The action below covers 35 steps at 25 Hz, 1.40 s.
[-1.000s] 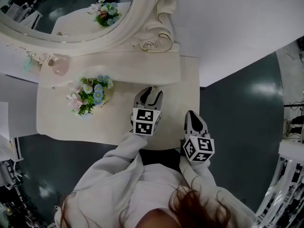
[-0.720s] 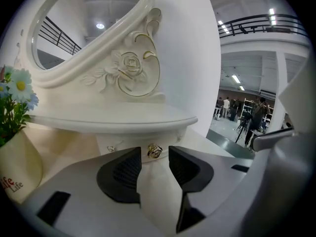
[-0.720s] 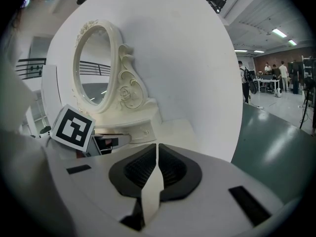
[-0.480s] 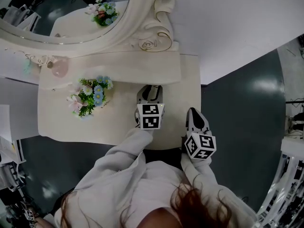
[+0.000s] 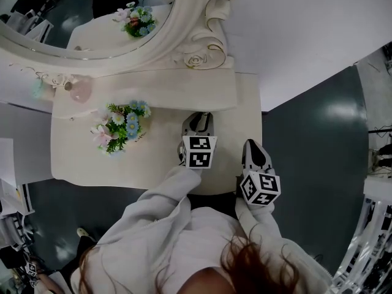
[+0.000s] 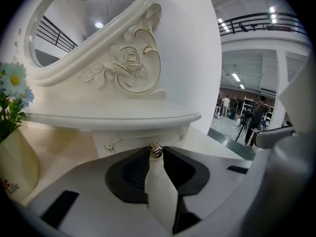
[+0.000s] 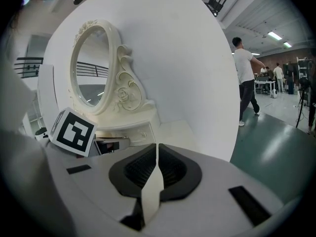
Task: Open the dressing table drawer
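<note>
Left fingers clamp the knob
Left gripper [image 5: 199, 120], fingers just closing, pinches the gold knob [image 6: 156, 151] of the drawer [image 6: 129, 142] straight ahead at the surface's [image 5: 79, 158] back edge; right gripper [image 7: 156, 151], fingers together, waits farther back.

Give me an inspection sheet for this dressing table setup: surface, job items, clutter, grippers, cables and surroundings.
Surface: cream tabletop, mostly bare.
Job's things: small drawer under the mirror shelf, looks closed; its metal knob sits at the left gripper's tips.
Clutter: vase of flowers on the left of the top; pink ornament below the mirror.
Grippers: left gripper has just been closing, its jaws now pinching the knob; right gripper shut, empty, near the table's front right corner.
Cables: nothing seen.
Surroundings: white wall, dark floor, a person in the background.
</note>
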Each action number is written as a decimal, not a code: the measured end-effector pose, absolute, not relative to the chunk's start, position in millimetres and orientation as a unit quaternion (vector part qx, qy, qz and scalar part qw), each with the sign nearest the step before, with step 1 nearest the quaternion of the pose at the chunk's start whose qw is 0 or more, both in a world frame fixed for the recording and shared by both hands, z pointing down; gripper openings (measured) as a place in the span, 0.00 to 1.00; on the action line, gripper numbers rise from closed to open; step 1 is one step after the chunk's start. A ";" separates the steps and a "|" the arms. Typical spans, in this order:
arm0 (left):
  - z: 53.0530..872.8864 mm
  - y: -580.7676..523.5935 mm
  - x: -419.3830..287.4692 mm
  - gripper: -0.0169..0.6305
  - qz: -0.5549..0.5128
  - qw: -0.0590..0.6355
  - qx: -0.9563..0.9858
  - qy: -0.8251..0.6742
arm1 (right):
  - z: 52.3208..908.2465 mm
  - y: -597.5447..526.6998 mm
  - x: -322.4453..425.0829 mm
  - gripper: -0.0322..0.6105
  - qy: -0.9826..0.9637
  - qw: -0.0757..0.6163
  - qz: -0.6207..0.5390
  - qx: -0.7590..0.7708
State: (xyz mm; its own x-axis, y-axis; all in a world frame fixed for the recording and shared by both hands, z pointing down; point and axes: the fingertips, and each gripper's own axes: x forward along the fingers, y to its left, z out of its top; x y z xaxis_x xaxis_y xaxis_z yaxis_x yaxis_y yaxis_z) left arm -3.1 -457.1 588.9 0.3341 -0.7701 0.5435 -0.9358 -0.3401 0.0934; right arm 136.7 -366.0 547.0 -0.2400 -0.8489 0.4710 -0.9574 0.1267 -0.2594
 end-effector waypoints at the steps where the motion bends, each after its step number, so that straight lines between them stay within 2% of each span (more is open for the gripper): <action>1: 589.0 -456.8 -3.2 0.18 0.207 0.201 0.793 -0.536 | 546.6 -366.4 135.4 0.11 -0.744 0.104 0.259 0.608; 35: 588.5 -431.4 0.1 0.17 0.213 0.214 0.822 -0.482 | 540.6 -374.0 101.4 0.11 -0.751 0.101 0.249 0.603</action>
